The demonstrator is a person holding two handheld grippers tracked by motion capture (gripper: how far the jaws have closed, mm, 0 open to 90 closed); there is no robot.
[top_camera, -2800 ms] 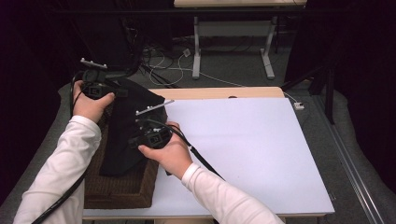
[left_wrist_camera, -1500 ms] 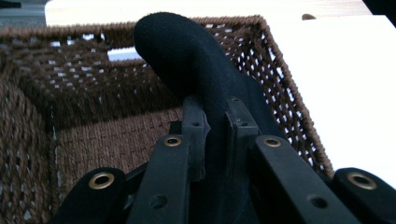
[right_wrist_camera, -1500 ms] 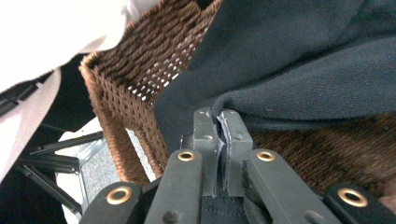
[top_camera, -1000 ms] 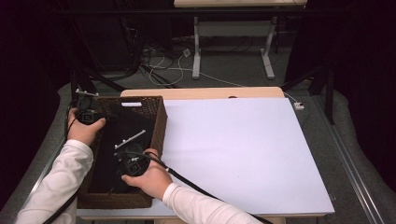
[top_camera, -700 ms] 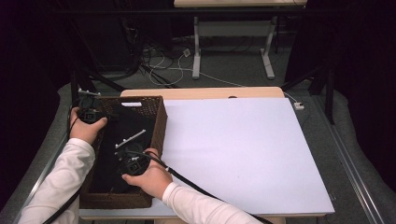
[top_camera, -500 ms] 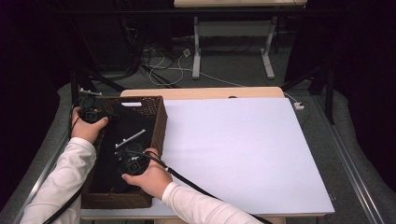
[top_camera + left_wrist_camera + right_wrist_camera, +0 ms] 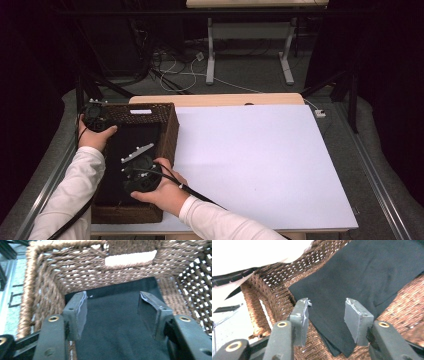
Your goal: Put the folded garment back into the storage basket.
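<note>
Tabletop is a white sheet over a light wood top, wood strip showing at the far edge, bare apart from a brown wicker basket at its left edge. Black folded cloth lies flat on the basket floor. Left tongs are at the basket's far left corner, jaws just been opening, pads apart above the cloth with nothing pinched between them. Right tongs are over the basket's near part, jaws also just been opening, gap empty, cloth corner lying below them. Room is dark: grey floor, loose cables, white legs of another desk behind, black frame bars either side.
</note>
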